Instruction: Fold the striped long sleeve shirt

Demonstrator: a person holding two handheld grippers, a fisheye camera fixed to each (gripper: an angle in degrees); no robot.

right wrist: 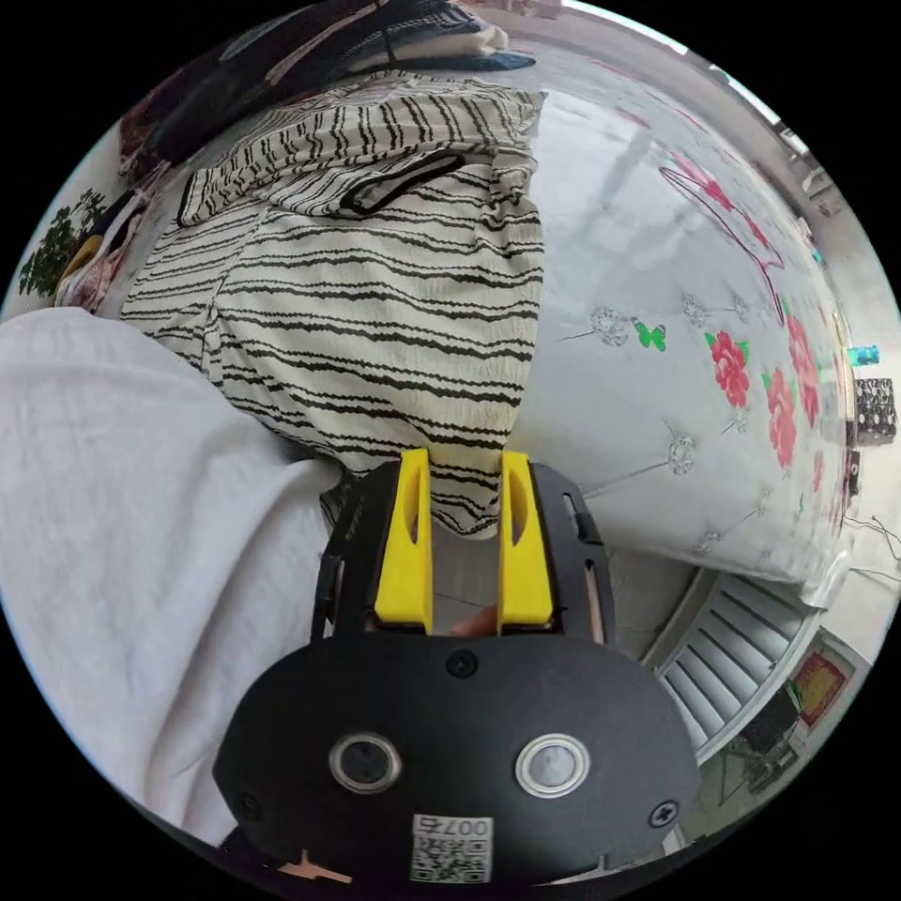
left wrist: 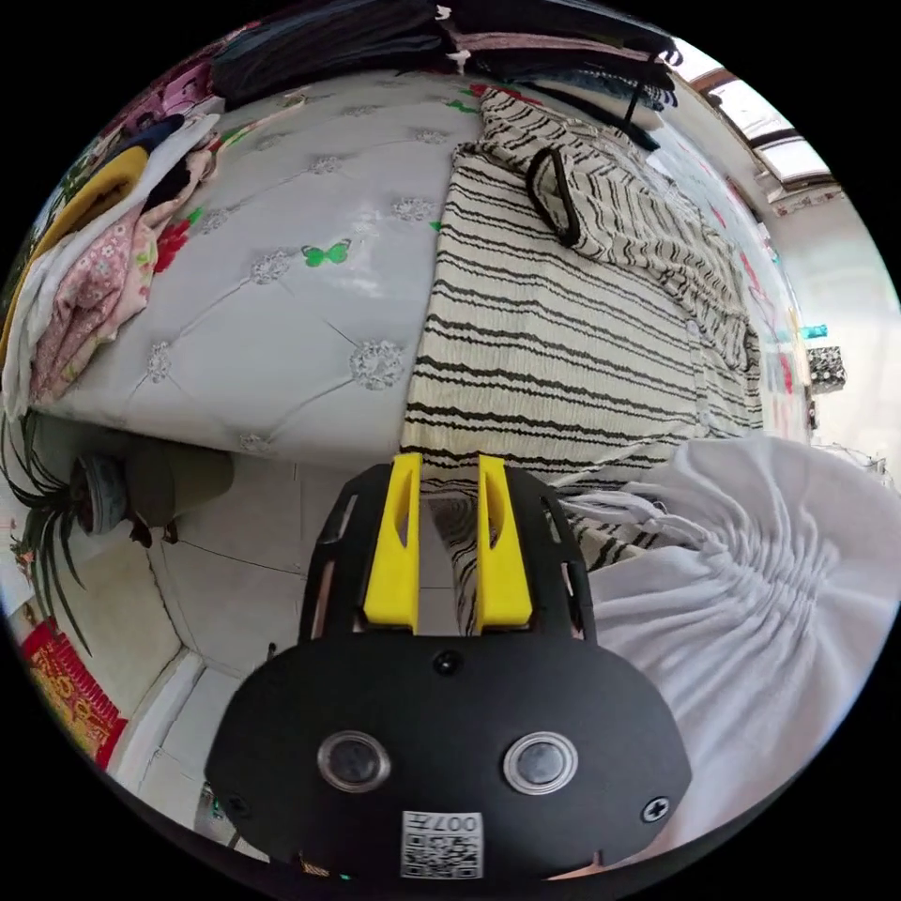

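Note:
The cream shirt with black wavy stripes (left wrist: 563, 338) lies spread on the grey quilted bed (left wrist: 282, 310), its black-trimmed collar (left wrist: 554, 192) at the far end and its hem hanging over the near edge. My left gripper (left wrist: 449, 465) is at that hem with its yellow jaws apart; striped cloth shows in the gap between them. In the right gripper view the shirt (right wrist: 375, 310) lies the same way on the bed (right wrist: 638, 244). My right gripper (right wrist: 465, 460) is open at the hem's other corner, which hangs just past its tips.
A person's white garment (left wrist: 751, 610) (right wrist: 122, 488) stands between the two grippers at the bed's edge. Loose clothes (left wrist: 94, 253) and a dark stack (left wrist: 375, 38) lie along the bed's far sides. Below are the tiled floor (left wrist: 235, 582) and a potted plant (left wrist: 84, 488).

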